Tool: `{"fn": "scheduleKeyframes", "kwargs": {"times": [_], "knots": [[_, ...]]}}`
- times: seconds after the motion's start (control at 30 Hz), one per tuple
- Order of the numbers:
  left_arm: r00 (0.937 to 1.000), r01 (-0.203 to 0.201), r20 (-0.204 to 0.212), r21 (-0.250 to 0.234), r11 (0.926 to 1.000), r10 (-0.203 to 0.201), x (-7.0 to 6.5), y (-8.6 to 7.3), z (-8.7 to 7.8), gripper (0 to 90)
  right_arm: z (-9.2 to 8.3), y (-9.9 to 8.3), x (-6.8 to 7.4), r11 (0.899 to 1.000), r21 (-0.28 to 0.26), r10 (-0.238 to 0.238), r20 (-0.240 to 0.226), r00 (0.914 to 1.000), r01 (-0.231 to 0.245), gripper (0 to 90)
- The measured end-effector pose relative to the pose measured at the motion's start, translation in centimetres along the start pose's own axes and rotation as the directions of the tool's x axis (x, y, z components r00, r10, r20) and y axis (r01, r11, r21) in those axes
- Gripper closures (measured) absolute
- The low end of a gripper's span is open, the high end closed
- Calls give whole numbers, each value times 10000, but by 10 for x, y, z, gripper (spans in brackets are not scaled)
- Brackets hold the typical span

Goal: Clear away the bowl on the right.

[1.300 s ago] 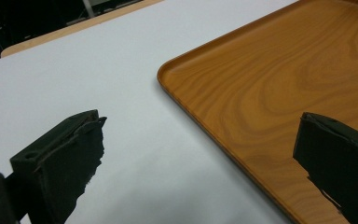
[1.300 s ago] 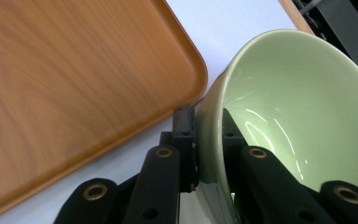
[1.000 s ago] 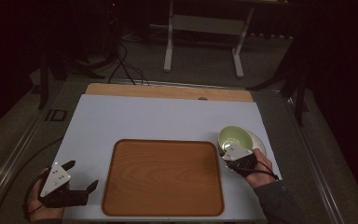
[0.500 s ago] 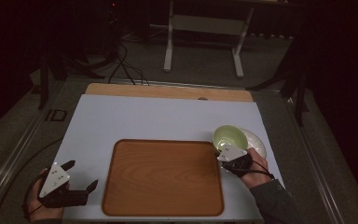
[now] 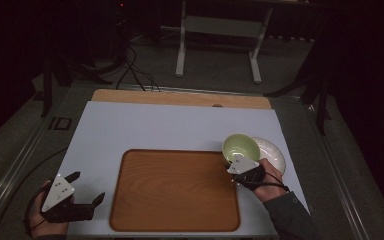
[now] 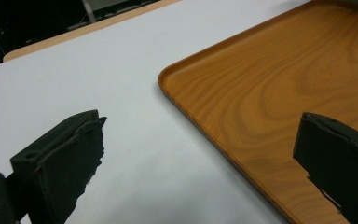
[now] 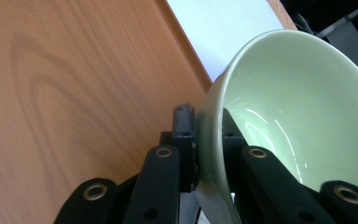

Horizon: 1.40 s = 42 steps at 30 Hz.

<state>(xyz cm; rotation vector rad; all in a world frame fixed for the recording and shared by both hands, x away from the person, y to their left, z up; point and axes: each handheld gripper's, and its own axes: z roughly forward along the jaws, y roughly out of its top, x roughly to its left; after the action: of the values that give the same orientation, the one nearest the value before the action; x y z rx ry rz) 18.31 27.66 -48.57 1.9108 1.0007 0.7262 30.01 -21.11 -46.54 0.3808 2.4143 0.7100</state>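
Observation:
A pale green bowl (image 5: 240,147) hangs above the right edge of the wooden tray (image 5: 175,189), with my right gripper (image 5: 242,163) shut on its near rim. In the right gripper view the jaws pinch the wall of the green bowl (image 7: 298,121), one pad outside and one inside, over the wooden tray (image 7: 65,93). A white plate (image 5: 274,154) lies on the table just right of the bowl. My left gripper (image 5: 87,189) rests at the table's front left corner, open and holding nothing. The left gripper (image 6: 198,154) has its jaws spread over the tray's near left corner (image 6: 279,88).
The white table top (image 5: 155,125) stretches behind the tray, with a wooden strip (image 5: 180,98) at its far edge. Beyond the table stand a metal frame (image 5: 217,35) and cables (image 5: 130,70) on the dark floor.
My right gripper has carried the green bowl to the left, off the white plate and toward the tray's right edge. The left gripper has stayed put.

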Motion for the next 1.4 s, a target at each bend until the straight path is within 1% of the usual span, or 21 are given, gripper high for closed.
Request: {"fn": "scheduleKeyframes", "kwargs": {"times": [0.3,0.77,0.9,1.13,1.3,1.4], "knots": [[10000,-1,-3,-35,10000,1,0,0,0,15,2,8,5,9998,-156,-140,-108,9998,138,826],[10000,-14,-11,-42,10000,14,0,0,-1,15,4,20,11,9987,-485,-165,-240,9996,153,825],[10000,-14,-13,-51,10000,14,0,0,-1,15,6,23,13,9982,-555,-241,-298,9993,225,825],[10000,-29,-16,-63,10000,29,0,0,-1,15,7,28,17,9979,-581,-321,-421,9986,297,825],[10000,-38,-27,-77,10000,38,0,0,-1,15,9,31,20,9969,-694,-399,-529,9978,362,825],[10000,-35,-26,-76,10000,35,0,0,-1,15,10,33,22,9969,-651,-490,-607,9970,450,825]]}}
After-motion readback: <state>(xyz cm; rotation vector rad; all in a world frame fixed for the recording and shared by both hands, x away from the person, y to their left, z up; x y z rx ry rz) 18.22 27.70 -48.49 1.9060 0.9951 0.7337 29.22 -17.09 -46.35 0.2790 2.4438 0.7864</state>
